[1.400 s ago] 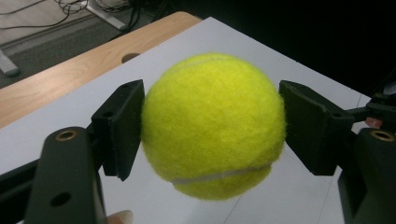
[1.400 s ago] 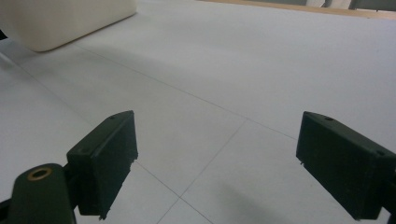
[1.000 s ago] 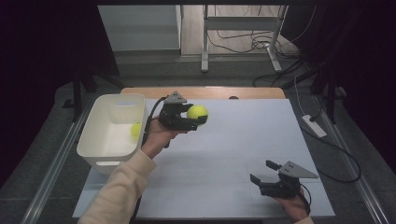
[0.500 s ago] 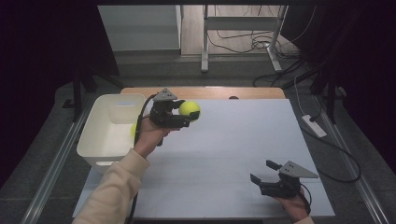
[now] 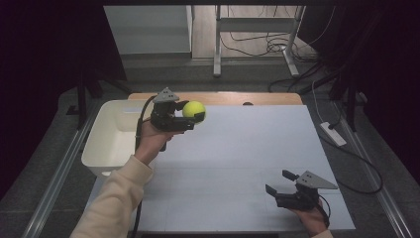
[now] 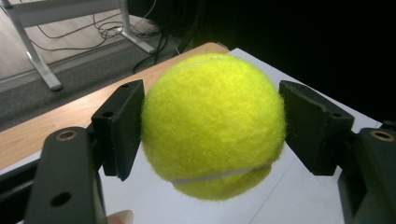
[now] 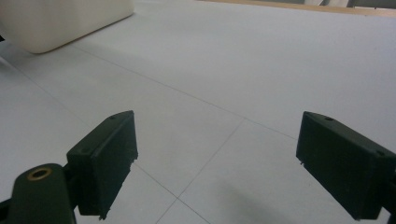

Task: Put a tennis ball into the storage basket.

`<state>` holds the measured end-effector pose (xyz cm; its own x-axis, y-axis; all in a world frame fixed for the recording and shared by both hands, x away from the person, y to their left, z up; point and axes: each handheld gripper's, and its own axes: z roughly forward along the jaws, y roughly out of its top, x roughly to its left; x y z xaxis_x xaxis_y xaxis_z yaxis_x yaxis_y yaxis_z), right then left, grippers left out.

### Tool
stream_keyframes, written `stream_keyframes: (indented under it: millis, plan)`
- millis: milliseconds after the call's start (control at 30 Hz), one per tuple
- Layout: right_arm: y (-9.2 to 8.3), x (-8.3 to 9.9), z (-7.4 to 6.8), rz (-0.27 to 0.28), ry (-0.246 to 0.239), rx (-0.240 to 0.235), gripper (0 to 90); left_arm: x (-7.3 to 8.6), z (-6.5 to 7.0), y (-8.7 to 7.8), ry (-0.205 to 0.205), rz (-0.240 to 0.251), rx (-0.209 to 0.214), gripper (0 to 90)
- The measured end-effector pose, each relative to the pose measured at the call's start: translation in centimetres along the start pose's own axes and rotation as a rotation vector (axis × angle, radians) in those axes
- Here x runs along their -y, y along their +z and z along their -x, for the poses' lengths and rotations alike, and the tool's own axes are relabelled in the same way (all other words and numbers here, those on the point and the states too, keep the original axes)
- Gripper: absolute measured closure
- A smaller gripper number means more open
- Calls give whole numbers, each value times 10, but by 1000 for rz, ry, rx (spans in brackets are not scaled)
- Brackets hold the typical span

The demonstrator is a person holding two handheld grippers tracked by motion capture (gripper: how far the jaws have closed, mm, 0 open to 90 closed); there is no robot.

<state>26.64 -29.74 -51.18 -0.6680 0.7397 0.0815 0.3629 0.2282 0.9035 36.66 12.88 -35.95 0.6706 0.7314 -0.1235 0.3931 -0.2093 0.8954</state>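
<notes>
Leftmost, on the pale grey matted table top (image 5: 247,158), sits an off-white rectangular plastic tub (image 5: 111,144), open at the top, near the mat's left edge; shows again as a cream corner (image 7: 60,23) at the top left of the right gripper view.

Just right of the tub, held up off the mat, comes the left gripper (image 5: 194,119), black, with a grey three-cornered plate on top, gripped by a hand whose cream sleeve (image 5: 111,203) runs up from the bottom edge; jaws pointing rightward and clamped on a fuzzy yellow-green tennis ball (image 5: 193,109), one pad pressed to each side. Seen closer in the left gripper view: same ball (image 6: 212,123), white seam curving across its lower part, squeezed between the two black pads (image 6: 122,126), clear of the surface below, with a strip of bare wooden table edge (image 6: 70,116) beyond it and a fingertip poking in at the bottom.

Further right, well apart from ball and tub, near the mat's front right corner, rests the right gripper (image 5: 283,182), low over the mat in the other hand; jaws spread wide with nothing between them. Confirmed in the right gripper view: two black pads (image 7: 109,158) standing far apart over bare mat crossed by thin seam lines.
</notes>
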Motion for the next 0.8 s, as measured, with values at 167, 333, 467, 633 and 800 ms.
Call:
stream_keyframes:
  millis: [167,333,467,633,800]
  plan:
    - [0,0,0,0,-1,1,126,0,-2,-4,-6,7,-8,273]
    - [0,0,0,3,2,-1,126,-1,-6,-10,-14,15,-17,273]
    - [-1,-1,0,5,4,0,126,-1,-9,-13,-19,16,-29,274]
    - [-1,-1,0,5,3,2,126,-1,-12,-17,-24,18,-43,273]
    - [-1,-1,0,3,2,2,126,-1,-17,-22,-32,22,-59,273]
